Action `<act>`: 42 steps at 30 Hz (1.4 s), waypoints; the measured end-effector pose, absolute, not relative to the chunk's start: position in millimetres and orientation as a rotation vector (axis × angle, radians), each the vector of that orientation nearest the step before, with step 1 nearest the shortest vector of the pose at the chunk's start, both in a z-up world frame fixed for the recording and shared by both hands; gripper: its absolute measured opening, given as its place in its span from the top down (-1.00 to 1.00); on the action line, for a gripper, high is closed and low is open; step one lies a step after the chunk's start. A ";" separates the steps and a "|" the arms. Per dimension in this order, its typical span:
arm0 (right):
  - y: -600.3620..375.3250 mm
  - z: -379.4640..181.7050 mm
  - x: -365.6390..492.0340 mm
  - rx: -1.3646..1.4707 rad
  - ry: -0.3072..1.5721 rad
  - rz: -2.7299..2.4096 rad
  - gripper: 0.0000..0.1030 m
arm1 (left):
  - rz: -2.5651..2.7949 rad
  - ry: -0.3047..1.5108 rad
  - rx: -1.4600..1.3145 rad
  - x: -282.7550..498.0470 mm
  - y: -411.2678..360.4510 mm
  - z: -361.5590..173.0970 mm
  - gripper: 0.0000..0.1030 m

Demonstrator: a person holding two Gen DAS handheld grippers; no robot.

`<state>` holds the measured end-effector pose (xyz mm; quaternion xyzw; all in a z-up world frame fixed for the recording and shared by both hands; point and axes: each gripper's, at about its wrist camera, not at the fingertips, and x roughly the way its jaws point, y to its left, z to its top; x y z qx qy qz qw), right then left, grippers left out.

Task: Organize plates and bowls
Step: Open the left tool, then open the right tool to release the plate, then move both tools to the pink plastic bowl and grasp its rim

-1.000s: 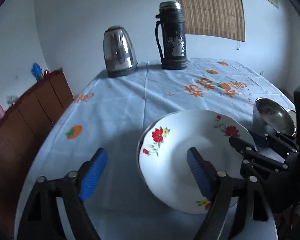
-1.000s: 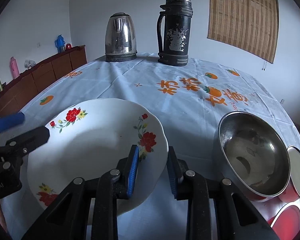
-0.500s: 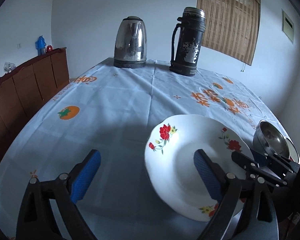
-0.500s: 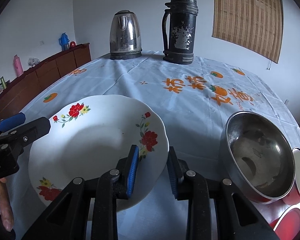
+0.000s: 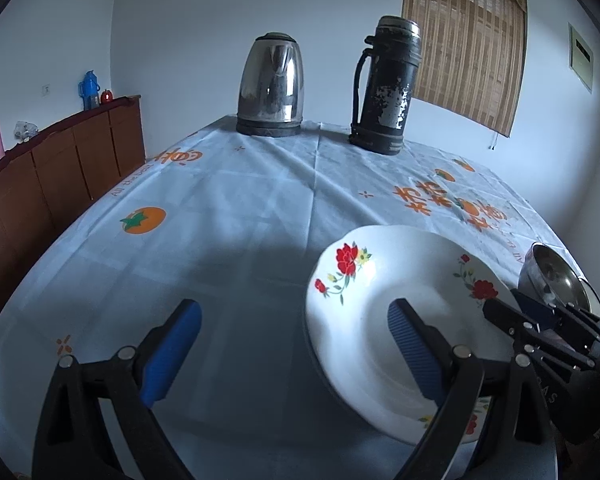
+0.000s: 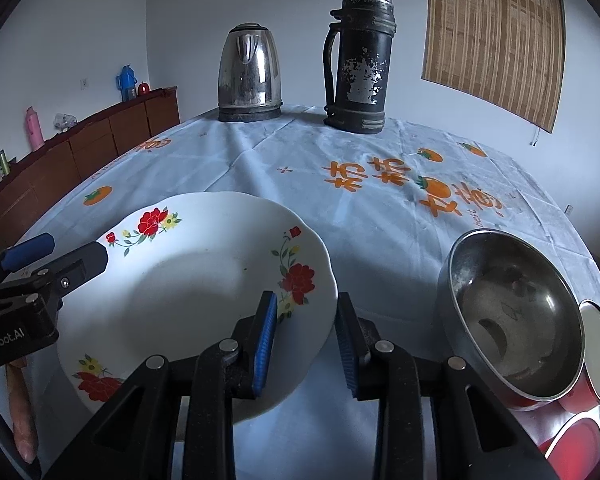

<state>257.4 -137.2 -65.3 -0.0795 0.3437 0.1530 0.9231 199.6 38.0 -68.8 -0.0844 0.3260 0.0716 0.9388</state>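
Note:
A white plate with red flowers (image 6: 204, 280) is held above the table, tilted; it also shows in the left wrist view (image 5: 384, 280). My right gripper (image 6: 306, 344) is shut on the plate's right rim, one blue pad above and one below. My left gripper (image 5: 296, 352) is open and empty, its right finger (image 5: 412, 352) in front of the plate. It shows at the left edge of the right wrist view (image 6: 40, 264). A steel bowl (image 6: 512, 312) stands on the table at the right, also visible in the left wrist view (image 5: 556, 280).
A steel kettle (image 5: 270, 84) and a black thermos (image 5: 386, 88) stand at the table's far edge. Red-sided bowls (image 6: 596, 344) sit right of the steel bowl. A brown cabinet (image 5: 60, 168) runs along the left wall. The tablecloth (image 5: 220, 216) has orange prints.
The plate has stayed in my right gripper's grip while both grippers rose and pulled back a little. My left gripper has stayed open.

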 end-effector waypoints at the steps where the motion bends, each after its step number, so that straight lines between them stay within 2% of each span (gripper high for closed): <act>1: -137.5 -63.6 255.2 -0.161 0.688 0.314 0.38 | 0.150 0.666 -0.173 199.9 38.6 -69.3 -0.87; 14: -136.7 -56.8 245.5 -0.173 0.619 0.306 0.29 | 0.169 0.642 -0.233 196.1 50.1 -70.4 -0.87; 16: -143.1 -53.4 240.8 -0.144 0.587 0.296 0.21 | 0.193 0.621 -0.223 191.3 49.7 -67.4 -0.87; 22: -171.2 -29.2 201.0 -0.114 0.511 0.269 0.20 | 0.169 0.584 -0.245 170.7 40.5 -49.2 -0.87; 29: -229.1 0.2 139.2 -0.101 0.465 0.195 0.20 | -0.053 0.585 -0.189 157.5 -23.3 -21.3 -0.87; 35: -291.1 -4.0 117.0 -0.072 0.515 0.050 0.20 | -0.264 0.646 -0.138 155.3 -93.2 -22.2 -0.85; 38: -321.0 -12.7 118.0 -0.046 0.560 0.001 0.21 | -0.363 0.680 -0.122 156.6 -125.2 -26.1 -0.75; 39: -328.8 -15.2 117.9 -0.040 0.571 -0.011 0.22 | -0.389 0.693 -0.118 157.8 -134.9 -27.4 -0.65; 42: -348.7 -24.7 124.0 -0.026 0.613 -0.034 0.36 | -0.453 0.724 -0.093 161.7 -162.4 -31.1 -0.58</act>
